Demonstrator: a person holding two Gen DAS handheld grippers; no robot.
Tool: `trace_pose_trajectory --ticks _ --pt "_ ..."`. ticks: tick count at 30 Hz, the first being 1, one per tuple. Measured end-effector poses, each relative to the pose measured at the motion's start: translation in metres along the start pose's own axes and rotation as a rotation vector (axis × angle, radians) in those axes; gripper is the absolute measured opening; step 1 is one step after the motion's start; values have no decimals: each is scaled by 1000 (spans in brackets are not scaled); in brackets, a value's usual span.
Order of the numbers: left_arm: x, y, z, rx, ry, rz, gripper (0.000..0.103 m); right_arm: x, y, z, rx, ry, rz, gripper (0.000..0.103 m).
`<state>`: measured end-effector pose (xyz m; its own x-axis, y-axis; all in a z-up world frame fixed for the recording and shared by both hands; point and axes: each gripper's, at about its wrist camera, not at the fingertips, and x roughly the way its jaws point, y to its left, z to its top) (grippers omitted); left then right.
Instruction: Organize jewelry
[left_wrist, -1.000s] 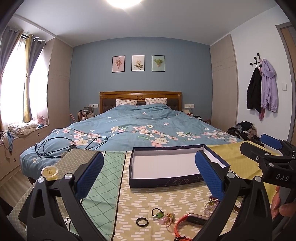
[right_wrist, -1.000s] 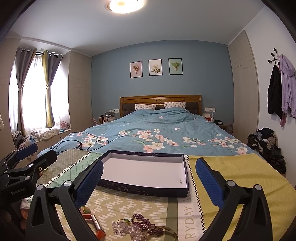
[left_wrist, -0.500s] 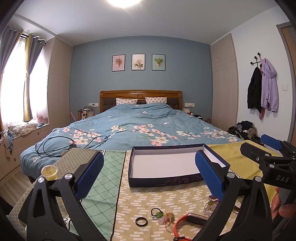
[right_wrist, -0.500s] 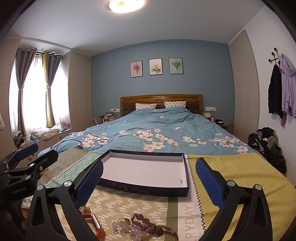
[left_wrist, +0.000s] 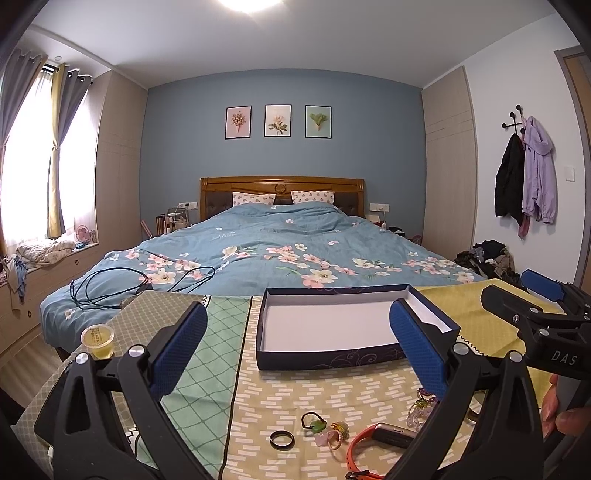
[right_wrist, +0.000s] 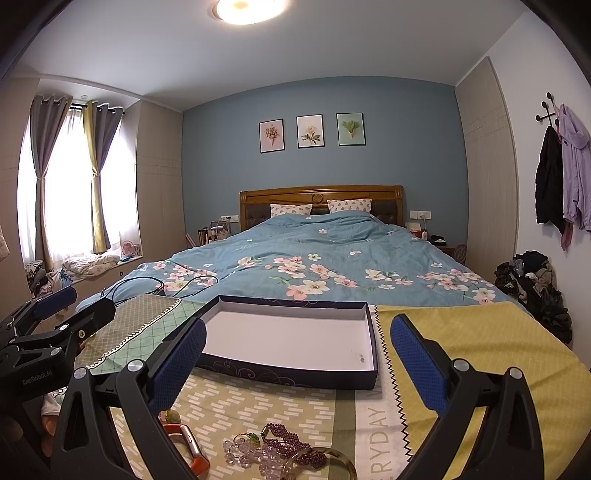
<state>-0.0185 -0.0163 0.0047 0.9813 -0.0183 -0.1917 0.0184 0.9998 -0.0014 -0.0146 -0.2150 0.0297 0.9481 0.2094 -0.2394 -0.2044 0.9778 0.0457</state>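
Note:
A shallow dark-blue box (left_wrist: 332, 360) (right_wrist: 295, 374) with a white inside lies on the patterned cloth; a tiny item (right_wrist: 361, 356) rests in its right corner. Near the front edge lie a black ring (left_wrist: 282, 439), small green and pink rings (left_wrist: 325, 432), an orange band watch (left_wrist: 384, 441) (right_wrist: 186, 448), purple and clear bead bracelets (right_wrist: 280, 445) and a gold bangle (right_wrist: 325, 459). My left gripper (left_wrist: 295, 343) hovers open above the rings. My right gripper (right_wrist: 299, 356) hovers open above the bracelets, also seen at the left wrist view's right edge (left_wrist: 532, 306).
A small cup of yellow-green jelly (left_wrist: 98, 341) stands on the cloth at the left. Beyond the table is a bed (left_wrist: 288, 254) with a black cable (left_wrist: 122, 288). A person's fingers (left_wrist: 561, 413) hold the right gripper's handle.
Both views have shifted very slightly; the jewelry and box lie where they were, and both grippers stay open.

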Motion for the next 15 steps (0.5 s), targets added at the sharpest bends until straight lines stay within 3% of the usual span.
trace_pose_trajectory --ticks 15 --pt "1 0 -1 -1 5 0 97 -1 -1 -2 2 2 0 97"
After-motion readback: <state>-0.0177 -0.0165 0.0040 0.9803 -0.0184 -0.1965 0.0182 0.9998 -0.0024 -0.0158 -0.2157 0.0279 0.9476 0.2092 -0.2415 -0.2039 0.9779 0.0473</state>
